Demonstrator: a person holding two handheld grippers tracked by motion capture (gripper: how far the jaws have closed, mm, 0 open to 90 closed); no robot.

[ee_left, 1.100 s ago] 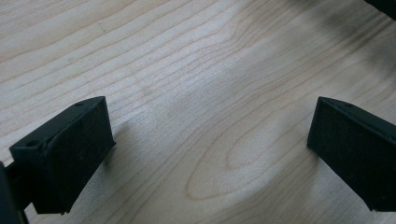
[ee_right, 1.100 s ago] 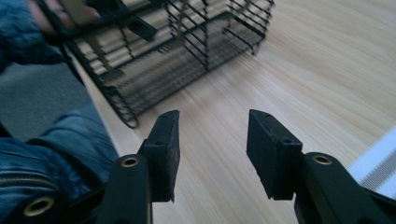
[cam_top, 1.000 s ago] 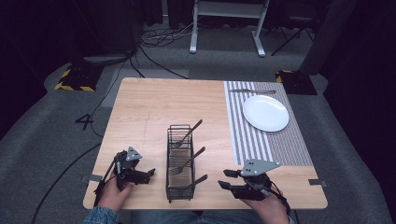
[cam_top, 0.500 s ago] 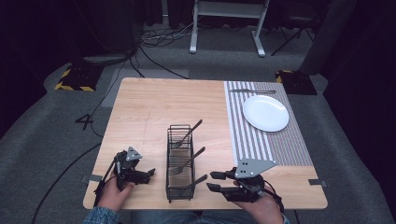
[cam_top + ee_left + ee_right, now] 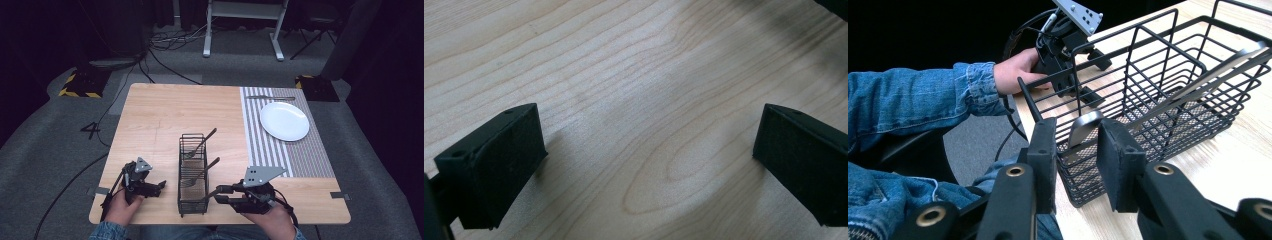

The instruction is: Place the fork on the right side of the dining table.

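Note:
A black wire basket (image 5: 180, 170) stands at the middle front of the wooden table (image 5: 160, 115). Two forks (image 5: 201, 145) lean in it, handles pointing up and right. In the right gripper view, the rounded metal end of a utensil handle (image 5: 1084, 125) pokes over the basket's near corner (image 5: 1068, 165). My right gripper (image 5: 1077, 137) is open, one jaw on each side of that handle end and not touching it. It sits just right of the basket (image 5: 219, 192). My left gripper (image 5: 160, 186) rests left of the basket, jaws wide open over bare wood (image 5: 649, 150).
A white plate (image 5: 284, 121) lies on a striped mat (image 5: 300, 157) at the right. A knife (image 5: 270, 97) lies at the mat's far end. A person's hand and denim sleeve (image 5: 938, 100) hold the other gripper beyond the basket. The table's front edge is close.
My right gripper has moved left, up to the basket's right side, and now brackets the handle end. The left gripper has stayed put.

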